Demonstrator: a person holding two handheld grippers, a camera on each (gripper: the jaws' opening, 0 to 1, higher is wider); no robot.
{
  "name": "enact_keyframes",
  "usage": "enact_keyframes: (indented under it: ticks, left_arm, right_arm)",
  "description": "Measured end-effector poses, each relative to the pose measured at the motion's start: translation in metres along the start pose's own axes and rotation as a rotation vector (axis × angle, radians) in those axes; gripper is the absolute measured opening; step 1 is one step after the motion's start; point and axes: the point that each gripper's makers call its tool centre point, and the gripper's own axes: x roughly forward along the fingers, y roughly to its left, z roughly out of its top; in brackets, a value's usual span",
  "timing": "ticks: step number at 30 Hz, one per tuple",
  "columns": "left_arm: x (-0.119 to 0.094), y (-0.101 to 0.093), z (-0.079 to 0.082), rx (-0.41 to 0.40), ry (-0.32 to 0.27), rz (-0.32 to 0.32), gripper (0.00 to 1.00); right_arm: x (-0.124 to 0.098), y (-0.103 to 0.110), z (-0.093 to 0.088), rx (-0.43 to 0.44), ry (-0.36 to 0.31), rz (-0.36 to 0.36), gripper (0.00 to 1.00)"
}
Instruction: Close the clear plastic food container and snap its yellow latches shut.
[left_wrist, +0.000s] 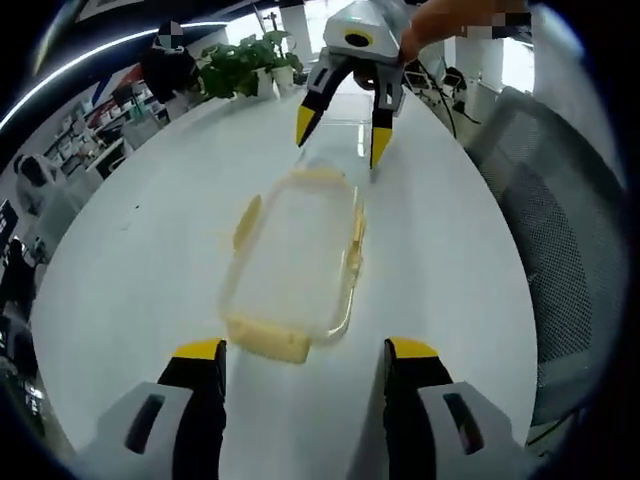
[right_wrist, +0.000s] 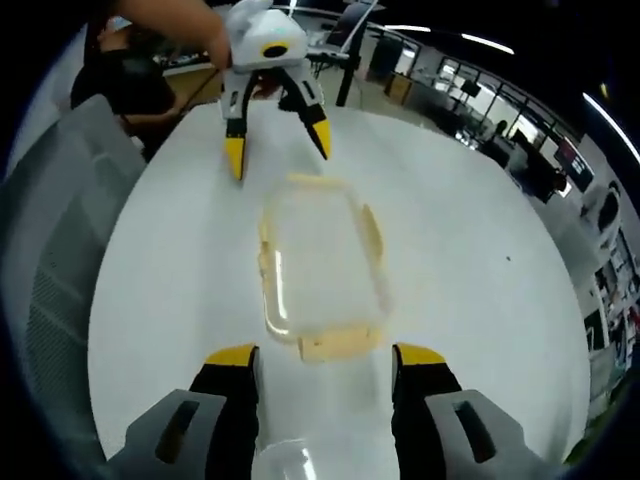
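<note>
A clear plastic container (left_wrist: 290, 265) with yellow latches lies on the white table (left_wrist: 150, 260), its latches flapped outward on all four sides. My left gripper (left_wrist: 305, 350) is open, just short of the container's near end latch (left_wrist: 265, 340). Beyond the far end, my right gripper (left_wrist: 342, 135) hangs open over a second clear plastic piece (left_wrist: 338, 148); whether that is lid or base I cannot tell. From the opposite end, the container (right_wrist: 320, 270) lies between my open right gripper (right_wrist: 326, 356) and the open left gripper (right_wrist: 278, 150). The clear piece (right_wrist: 295, 458) sits between the right jaws.
Potted plants (left_wrist: 245, 65) stand at the table's far end. A grey mesh chair (left_wrist: 560, 250) is beside the table, also visible as the chair (right_wrist: 50, 230). A person's hand (left_wrist: 440, 25) holds the right gripper. Office desks lie beyond.
</note>
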Motion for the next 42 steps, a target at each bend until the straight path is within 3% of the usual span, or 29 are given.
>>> enact_keyframes:
  ticks: [10, 30, 42]
  left_arm:
    - [0.002, 0.013, 0.001, 0.062, 0.034, -0.021, 0.62]
    - [0.017, 0.02, -0.006, 0.135, 0.101, -0.071, 0.56]
    - [0.022, 0.023, -0.001, 0.13, 0.082, -0.105, 0.53]
  right_arm:
    - [0.006, -0.01, 0.003, -0.035, 0.028, 0.048, 0.52]
    - [0.026, -0.005, -0.004, -0.07, 0.09, 0.132, 0.52]
    - [0.032, -0.008, -0.008, -0.04, 0.095, 0.149, 0.5]
